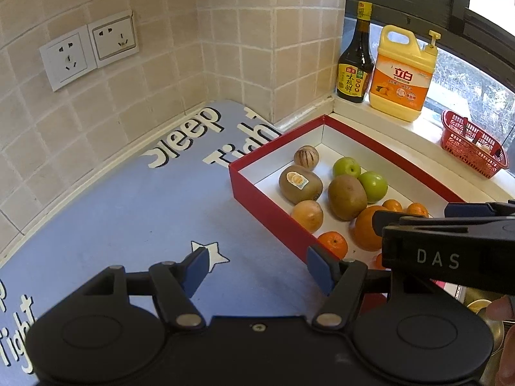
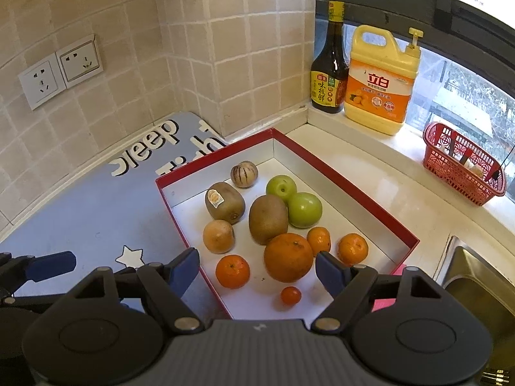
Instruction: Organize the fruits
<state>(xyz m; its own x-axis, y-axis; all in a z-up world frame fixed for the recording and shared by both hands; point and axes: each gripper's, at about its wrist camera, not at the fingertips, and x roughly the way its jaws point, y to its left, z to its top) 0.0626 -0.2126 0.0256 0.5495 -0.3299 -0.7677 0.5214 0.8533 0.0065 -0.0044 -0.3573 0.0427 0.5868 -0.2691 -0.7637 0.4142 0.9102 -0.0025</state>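
Observation:
A red box with a white inside point(image 2: 347, 180) point(image 1: 267, 206) holds several fruits: two kiwis point(image 2: 225, 202) point(image 2: 267, 218), two green apples point(image 2: 304, 209), a striped melon-like fruit point(image 2: 244, 173), a yellow-brown fruit point(image 2: 219, 236), a large orange point(image 2: 288, 257) and several small mandarins point(image 2: 232, 271). My right gripper point(image 2: 257, 271) is open and empty, above the box's near end, its fingers either side of the large orange and a mandarin. My left gripper point(image 1: 259, 270) is open and empty over the blue mat point(image 1: 128, 212), left of the box. The right gripper shows in the left wrist view point(image 1: 450, 241).
A dark sauce bottle point(image 2: 330, 64) and a yellow detergent jug point(image 2: 381, 80) stand on the window sill. A red plastic basket point(image 2: 463, 164) sits at the right on the counter. A steel sink point(image 2: 482, 283) lies right of the box. Tiled walls with two sockets point(image 2: 61, 70) stand behind.

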